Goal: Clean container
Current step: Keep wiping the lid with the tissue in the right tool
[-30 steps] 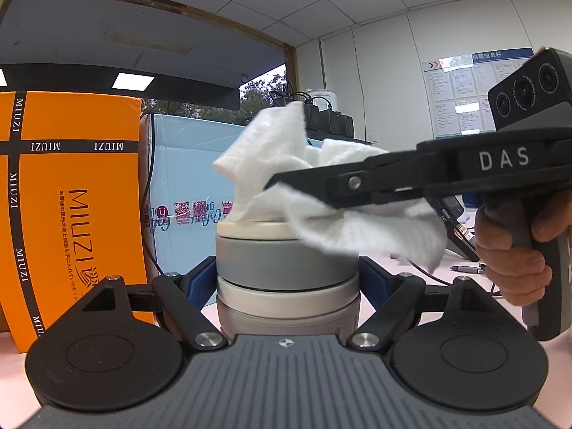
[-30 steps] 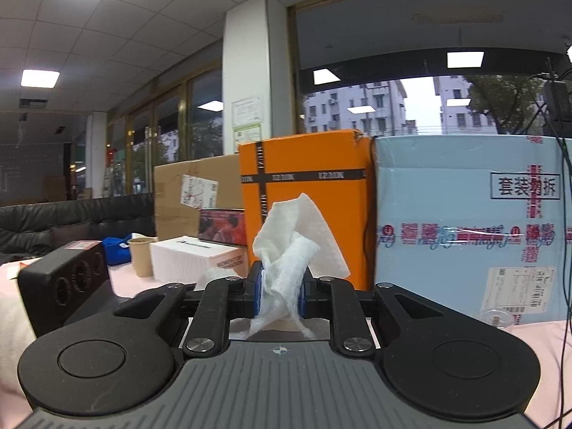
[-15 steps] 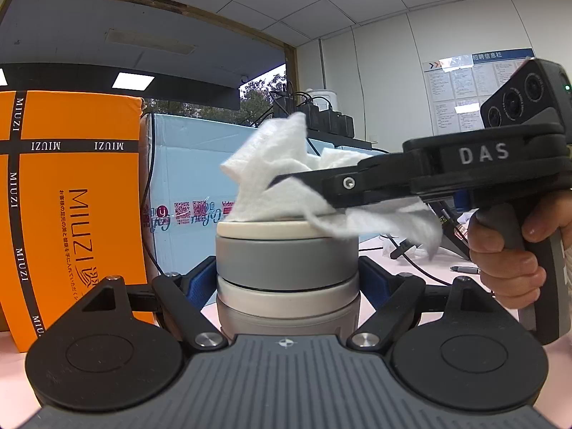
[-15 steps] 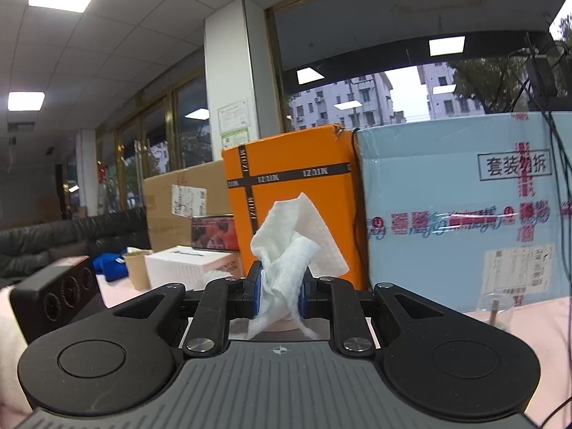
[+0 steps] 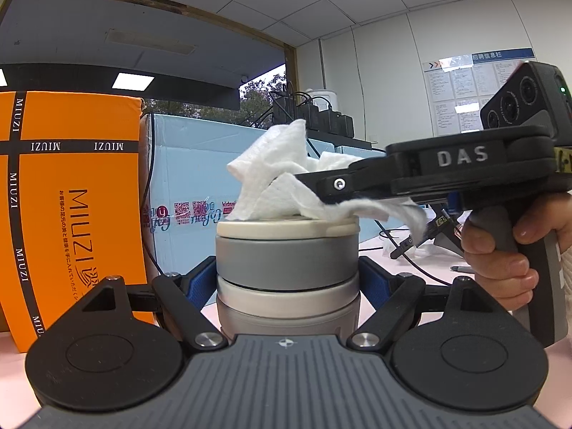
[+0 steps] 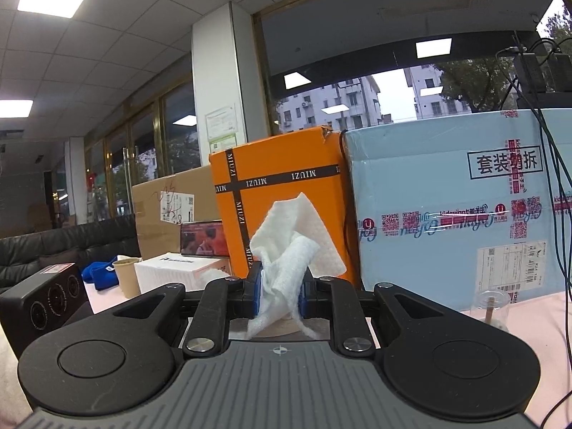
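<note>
A round grey container [image 5: 287,271] with a cream lid stands upright between the blue pads of my left gripper [image 5: 287,279], which is shut on its sides. My right gripper [image 6: 279,291] is shut on a crumpled white paper towel [image 6: 291,250]. In the left wrist view the right gripper [image 5: 314,182] reaches in from the right and holds the towel [image 5: 275,182] on top of the container's lid. A hand holds the right gripper's handle at the right edge.
An orange MIUZI box [image 5: 71,196] and a light blue carton [image 5: 189,186] stand close behind the container. A brown carton [image 6: 171,221], a white box, a paper cup [image 6: 127,277] and a small clear cup [image 6: 491,309] sit on the pink table. Cables lie at the right.
The right gripper and towel have shifted a little right and up across the lid. The container and left gripper have stayed still.
</note>
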Motion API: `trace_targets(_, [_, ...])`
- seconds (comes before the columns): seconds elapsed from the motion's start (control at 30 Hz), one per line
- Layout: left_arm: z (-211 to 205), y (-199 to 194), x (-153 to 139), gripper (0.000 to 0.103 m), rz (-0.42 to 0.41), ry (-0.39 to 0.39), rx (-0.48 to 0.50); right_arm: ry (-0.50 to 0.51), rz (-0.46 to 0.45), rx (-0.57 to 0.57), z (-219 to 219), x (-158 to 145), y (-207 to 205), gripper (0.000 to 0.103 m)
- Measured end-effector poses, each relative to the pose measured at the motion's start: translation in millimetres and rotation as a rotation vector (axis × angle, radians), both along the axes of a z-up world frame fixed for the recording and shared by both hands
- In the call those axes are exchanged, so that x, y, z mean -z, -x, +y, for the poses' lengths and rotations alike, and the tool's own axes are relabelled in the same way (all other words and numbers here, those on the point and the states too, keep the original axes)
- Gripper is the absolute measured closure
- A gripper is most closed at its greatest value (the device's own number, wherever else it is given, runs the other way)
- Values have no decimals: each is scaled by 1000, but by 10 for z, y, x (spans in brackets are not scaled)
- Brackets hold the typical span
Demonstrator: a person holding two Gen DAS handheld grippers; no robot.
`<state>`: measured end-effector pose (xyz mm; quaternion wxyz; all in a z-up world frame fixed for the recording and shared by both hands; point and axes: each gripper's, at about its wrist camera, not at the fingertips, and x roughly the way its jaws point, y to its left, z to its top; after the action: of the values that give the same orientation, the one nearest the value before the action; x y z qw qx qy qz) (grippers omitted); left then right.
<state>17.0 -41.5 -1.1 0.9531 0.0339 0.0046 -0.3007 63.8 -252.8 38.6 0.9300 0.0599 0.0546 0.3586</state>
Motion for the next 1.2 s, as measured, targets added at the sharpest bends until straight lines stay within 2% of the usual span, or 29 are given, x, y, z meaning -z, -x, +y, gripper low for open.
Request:
trace_targets(0.23, [3,-15,1,23,2,1,0,-10,2,-114,42,22,75,87])
trace_targets(0.53, [10,-26,0,23,2,2,0,-17,3,-26,-30,-3,26,87])
trace_targets(1.2, [12,-25,-2,23,4,4,0,-27,-8,-66,-96,10,59,87])
